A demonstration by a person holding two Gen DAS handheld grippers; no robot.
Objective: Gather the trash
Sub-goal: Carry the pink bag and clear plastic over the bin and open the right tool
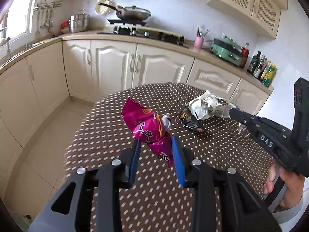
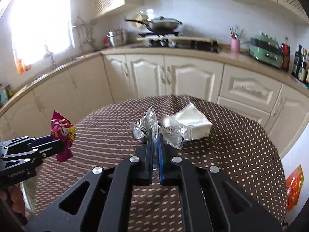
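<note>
My left gripper (image 1: 155, 142) is shut on a crumpled magenta snack wrapper (image 1: 146, 129), held up above the brown polka-dot table (image 1: 212, 154). In the right wrist view the same left gripper (image 2: 56, 145) and magenta wrapper (image 2: 62, 131) hang at the left, past the table's edge. My right gripper (image 2: 154, 135) is shut on a clear crinkled plastic wrapper (image 2: 150, 123) over the table (image 2: 231, 145). In the left wrist view the right gripper (image 1: 234, 113) holds that clear wrapper (image 1: 218, 106). A black wrapper (image 1: 191, 123) lies on the cloth below it.
A white folded bag (image 2: 191, 121) lies on the table behind the clear wrapper. Cream cabinets and a counter (image 1: 135, 38) with a wok (image 1: 133, 12), pink cup (image 1: 199, 42), green appliance (image 1: 227, 50) and bottles ring the table. An orange bag (image 2: 293, 185) sits low at the right.
</note>
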